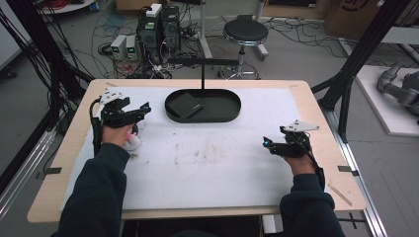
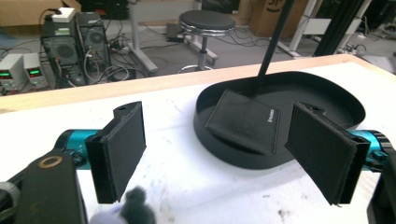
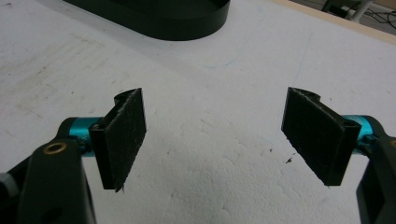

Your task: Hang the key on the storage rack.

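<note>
Both fingers wide open, empty — apart.

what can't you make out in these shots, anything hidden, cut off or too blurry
- Print on the black wallet in the black tray: too small, both in the left gripper view and the high view.
- White fuzzy thing by the left gripper: the hand hides most of it in the high view; the bottom edge cuts it in the left gripper view.
- Tray in the right gripper view: cut by the top edge.
</note>
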### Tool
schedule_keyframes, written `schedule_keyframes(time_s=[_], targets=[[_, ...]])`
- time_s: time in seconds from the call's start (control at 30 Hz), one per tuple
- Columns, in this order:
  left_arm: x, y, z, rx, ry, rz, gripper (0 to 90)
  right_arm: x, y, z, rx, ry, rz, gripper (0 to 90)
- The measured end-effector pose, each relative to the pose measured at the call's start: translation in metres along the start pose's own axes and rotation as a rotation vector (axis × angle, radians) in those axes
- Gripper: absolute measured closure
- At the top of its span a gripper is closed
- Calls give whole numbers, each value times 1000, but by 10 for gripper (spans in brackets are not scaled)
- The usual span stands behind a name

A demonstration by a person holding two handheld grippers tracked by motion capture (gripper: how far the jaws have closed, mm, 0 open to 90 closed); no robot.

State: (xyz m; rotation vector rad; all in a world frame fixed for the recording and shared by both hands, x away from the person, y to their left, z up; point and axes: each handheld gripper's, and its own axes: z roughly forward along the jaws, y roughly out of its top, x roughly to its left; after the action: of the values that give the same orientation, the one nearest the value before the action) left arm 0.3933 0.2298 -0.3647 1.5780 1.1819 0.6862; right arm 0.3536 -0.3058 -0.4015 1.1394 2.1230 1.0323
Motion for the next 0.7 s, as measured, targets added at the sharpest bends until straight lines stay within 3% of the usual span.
schedule_keyframes(time_s=[0.3, 0.53, 0.67, 0.7], targets=[[8, -44, -20, 110, 113, -52, 200, 5, -3, -4, 0, 0, -11, 223], [15, -68, -13, 234, 205, -41, 200, 9, -1, -2, 4, 10, -24, 223], [18, -73, -5, 283, 202, -43, 214, 9, -1, 0, 6, 14, -33, 224], [18, -73, -4, 299, 188, -27, 252, 9, -1, 0, 9, 15, -31, 223]])
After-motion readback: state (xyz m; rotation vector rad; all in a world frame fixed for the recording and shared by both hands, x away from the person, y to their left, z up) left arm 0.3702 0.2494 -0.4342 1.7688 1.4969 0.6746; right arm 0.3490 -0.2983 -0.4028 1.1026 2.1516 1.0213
